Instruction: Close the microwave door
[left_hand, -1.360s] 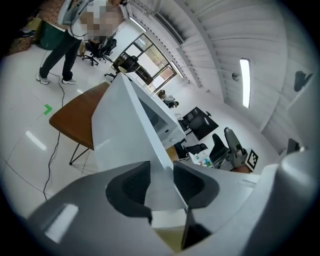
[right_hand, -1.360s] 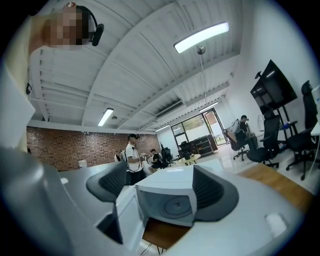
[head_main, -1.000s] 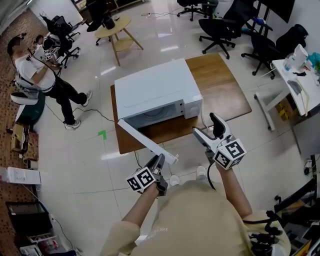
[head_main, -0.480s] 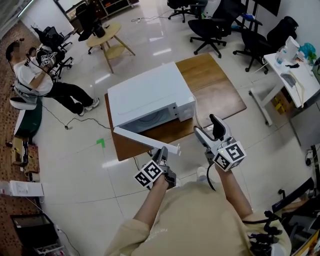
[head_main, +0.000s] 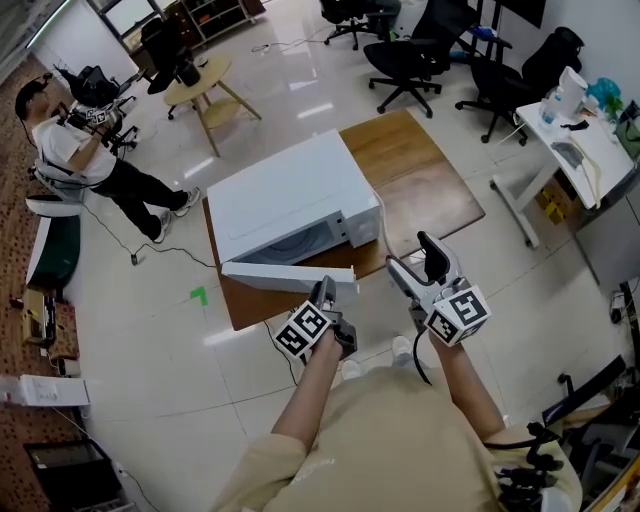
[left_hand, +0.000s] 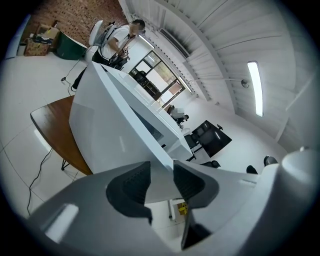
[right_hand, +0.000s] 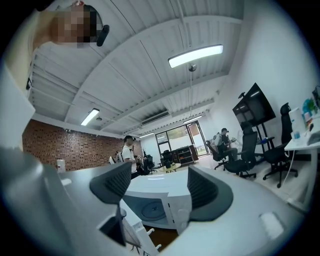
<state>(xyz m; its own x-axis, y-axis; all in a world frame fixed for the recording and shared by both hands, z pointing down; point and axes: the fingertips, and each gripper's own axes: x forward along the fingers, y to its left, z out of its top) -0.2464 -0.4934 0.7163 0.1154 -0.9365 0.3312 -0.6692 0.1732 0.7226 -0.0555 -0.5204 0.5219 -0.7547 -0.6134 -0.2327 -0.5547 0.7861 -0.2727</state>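
Observation:
The white microwave (head_main: 285, 200) stands on a low wooden table (head_main: 420, 170). Its door (head_main: 285, 277) hangs partly open, swung close to the front. My left gripper (head_main: 325, 295) is at the door's free end. In the left gripper view the door's (left_hand: 115, 115) thin edge runs between the pads, and the left gripper (left_hand: 161, 182) is shut on it. My right gripper (head_main: 420, 265) hovers to the right of the microwave, jaws apart, holding nothing. In the right gripper view the microwave (right_hand: 155, 197) shows behind the right gripper (right_hand: 157, 187).
A person (head_main: 80, 140) stands at the far left beside a round wooden table (head_main: 200, 85). Black office chairs (head_main: 410, 55) fill the back. A white desk (head_main: 570, 150) stands at the right. A cable trails over the floor left of the table.
The door has swung from wide open to nearly against the microwave front. My left gripper moved up and right with it. The right gripper stayed almost in place.

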